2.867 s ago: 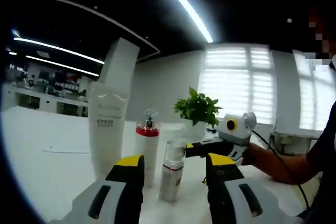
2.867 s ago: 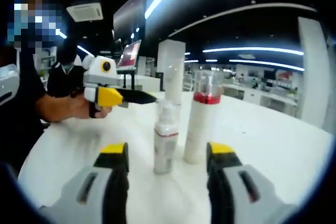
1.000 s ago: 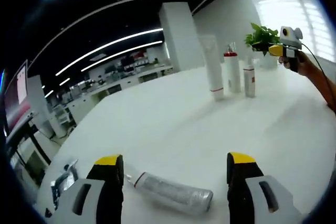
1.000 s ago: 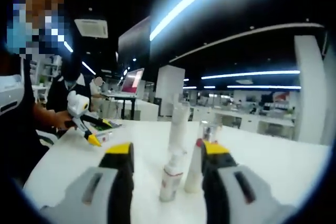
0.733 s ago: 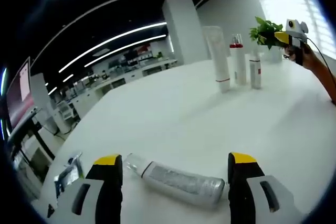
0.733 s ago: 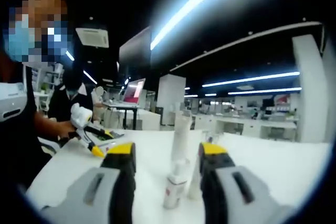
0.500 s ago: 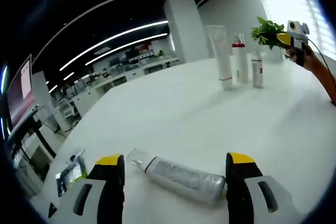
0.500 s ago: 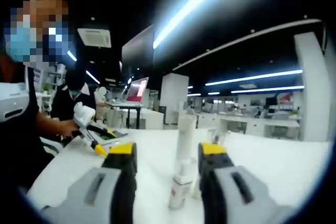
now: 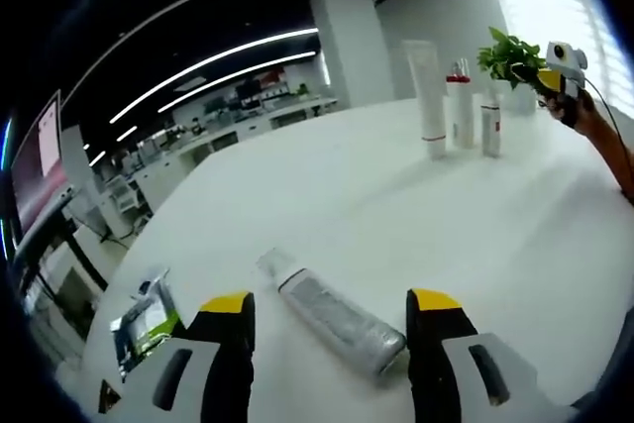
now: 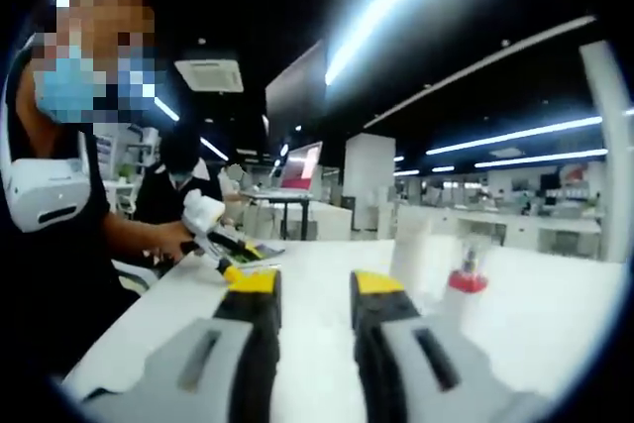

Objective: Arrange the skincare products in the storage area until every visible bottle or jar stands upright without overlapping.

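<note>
Between the left gripper's (image 9: pixel 332 316) parted jaws, fallen bottle (image 9: pixel 335 309) lying aslant, seemingly untouched, right jaws narrowly apart.

Both views face across table (image 9: pixel 327 185).

We see a clear-capped silvery bottle (image 9: pixel 332 310) lying on its side on the white table; well beyond it stand a tall white tube (image 9: pixel 425 96), a red-collared bottle (image 9: pixel 459 103) and a small bottle (image 9: pixel 490 118), all upright

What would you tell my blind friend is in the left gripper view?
A silvery bottle lies on its side on a white table, between the left gripper's open, yellow-tipped fingers. Farther off, three bottles stand upright by a green plant.
</note>
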Demonstrator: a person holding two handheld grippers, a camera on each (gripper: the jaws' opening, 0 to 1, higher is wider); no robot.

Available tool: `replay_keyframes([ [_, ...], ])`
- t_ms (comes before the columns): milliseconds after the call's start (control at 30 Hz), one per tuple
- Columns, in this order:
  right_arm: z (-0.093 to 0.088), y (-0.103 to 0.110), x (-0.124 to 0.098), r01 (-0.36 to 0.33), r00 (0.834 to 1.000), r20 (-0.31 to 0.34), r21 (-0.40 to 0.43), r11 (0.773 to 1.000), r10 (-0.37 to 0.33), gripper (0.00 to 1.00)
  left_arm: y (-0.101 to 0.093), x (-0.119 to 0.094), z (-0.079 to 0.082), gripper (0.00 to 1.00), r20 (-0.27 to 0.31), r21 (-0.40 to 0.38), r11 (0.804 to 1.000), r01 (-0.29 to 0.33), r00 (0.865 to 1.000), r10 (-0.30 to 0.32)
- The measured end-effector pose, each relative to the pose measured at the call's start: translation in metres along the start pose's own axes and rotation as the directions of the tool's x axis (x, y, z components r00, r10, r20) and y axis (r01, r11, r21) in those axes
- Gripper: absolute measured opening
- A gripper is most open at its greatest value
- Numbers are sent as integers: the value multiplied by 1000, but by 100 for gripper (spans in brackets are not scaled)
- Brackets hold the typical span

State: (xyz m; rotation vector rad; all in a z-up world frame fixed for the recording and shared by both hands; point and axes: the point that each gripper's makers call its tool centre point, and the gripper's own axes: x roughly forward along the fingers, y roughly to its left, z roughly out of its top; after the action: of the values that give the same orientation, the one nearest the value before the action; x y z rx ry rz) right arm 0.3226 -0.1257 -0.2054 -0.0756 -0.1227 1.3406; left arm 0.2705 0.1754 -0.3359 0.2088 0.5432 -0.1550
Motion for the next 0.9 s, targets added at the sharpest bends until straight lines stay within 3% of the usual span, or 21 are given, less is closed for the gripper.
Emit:
replay_keyframes([
  [300,-21,17,11,-72,995,-73,17,997,73,25,11,7,-11,42,-78,-25,998,58,995,-60],
  [633,-42,27,23,-117,984,-129,52,992,123,25,16,16,-3,36,-106,-6,996,92,990,-92],
  [900,-52,33,35,-137,979,-136,89,987,149,25,17,19,-5,28,-129,0,992,126,984,-125],
])
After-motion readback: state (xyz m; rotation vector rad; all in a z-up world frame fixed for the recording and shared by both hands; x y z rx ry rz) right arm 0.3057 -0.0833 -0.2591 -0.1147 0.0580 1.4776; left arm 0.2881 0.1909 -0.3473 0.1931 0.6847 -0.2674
